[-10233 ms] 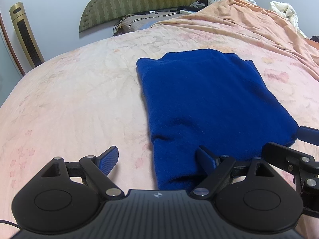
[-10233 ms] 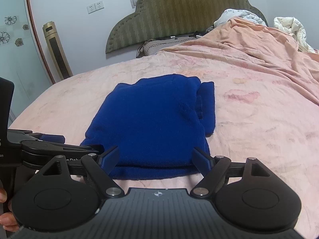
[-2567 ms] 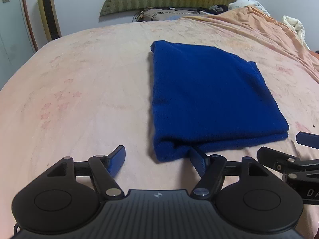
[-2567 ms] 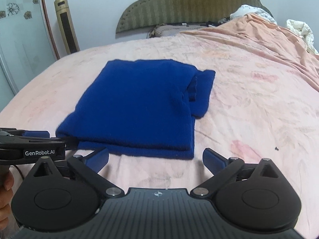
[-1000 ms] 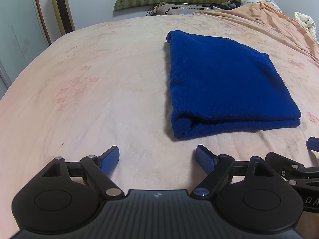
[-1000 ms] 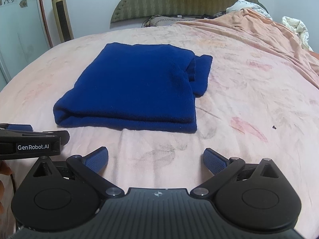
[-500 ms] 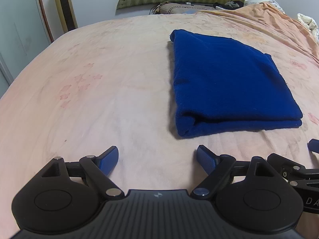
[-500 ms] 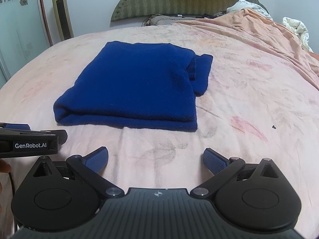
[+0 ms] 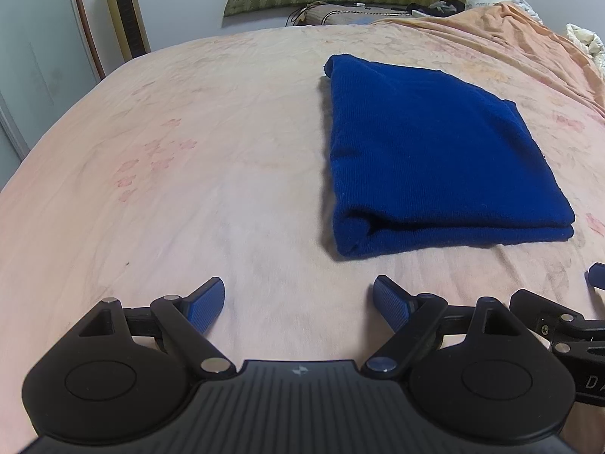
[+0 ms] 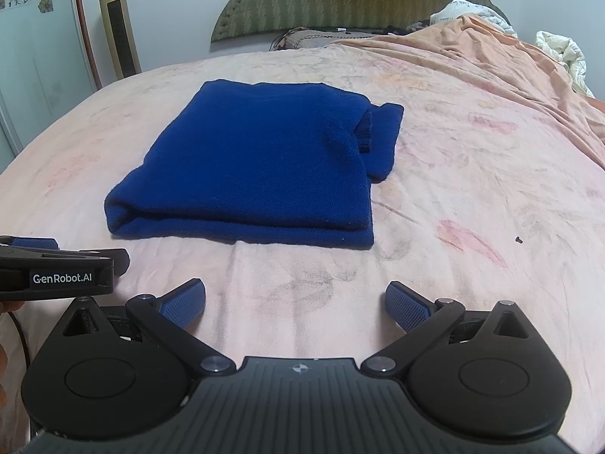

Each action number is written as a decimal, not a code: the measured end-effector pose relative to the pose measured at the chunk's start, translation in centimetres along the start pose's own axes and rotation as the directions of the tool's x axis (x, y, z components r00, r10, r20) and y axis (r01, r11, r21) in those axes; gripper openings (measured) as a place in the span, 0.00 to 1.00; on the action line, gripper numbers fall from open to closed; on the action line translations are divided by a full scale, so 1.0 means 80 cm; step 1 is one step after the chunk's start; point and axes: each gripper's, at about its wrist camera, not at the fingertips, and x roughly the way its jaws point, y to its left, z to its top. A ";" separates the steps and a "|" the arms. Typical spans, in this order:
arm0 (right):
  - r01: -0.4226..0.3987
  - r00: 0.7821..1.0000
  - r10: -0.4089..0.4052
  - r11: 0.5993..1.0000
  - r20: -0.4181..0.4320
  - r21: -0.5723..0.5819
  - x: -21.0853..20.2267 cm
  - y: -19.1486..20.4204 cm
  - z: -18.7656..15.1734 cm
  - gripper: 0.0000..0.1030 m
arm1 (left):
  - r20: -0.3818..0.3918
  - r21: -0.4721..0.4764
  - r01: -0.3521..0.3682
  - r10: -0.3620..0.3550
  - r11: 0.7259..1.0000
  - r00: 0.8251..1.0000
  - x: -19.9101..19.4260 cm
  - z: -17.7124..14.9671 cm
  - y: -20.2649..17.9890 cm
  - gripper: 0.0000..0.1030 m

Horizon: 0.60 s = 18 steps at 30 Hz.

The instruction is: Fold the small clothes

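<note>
A dark blue knitted garment [image 9: 435, 155] lies folded into a thick rectangle on the pink bedsheet [image 9: 189, 174]. In the right wrist view the garment [image 10: 257, 166] has a sleeve or edge sticking out at its right side. My left gripper [image 9: 298, 302] is open and empty, a short way in front of the fold's near edge. My right gripper [image 10: 295, 302] is open and empty, also short of the near edge. Each gripper shows at the side of the other's view: the left gripper [image 10: 56, 268] and the right gripper [image 9: 567, 317].
A green padded headboard [image 10: 348, 3] and pillows stand at the far end. An orange blanket [image 10: 491, 49] and white bedding [image 10: 559, 53] are bunched at the far right. A gold tower fan [image 10: 117, 26] stands by the wall at left.
Both grippers have drawn back a little from the folded garment. The garment lies still and both grippers stay open.
</note>
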 end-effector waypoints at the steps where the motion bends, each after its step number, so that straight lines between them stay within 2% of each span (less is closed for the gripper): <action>1: 0.000 1.000 0.000 1.000 0.001 0.001 0.000 0.000 0.000 1.00 | 0.000 0.000 0.000 0.000 1.000 1.000 0.000 0.000 0.000 0.84; 18: 0.000 1.000 0.000 1.000 0.008 -0.002 -0.009 0.001 -0.001 1.00 | -0.001 -0.003 -0.002 0.002 1.000 1.000 -0.003 -0.004 0.001 0.84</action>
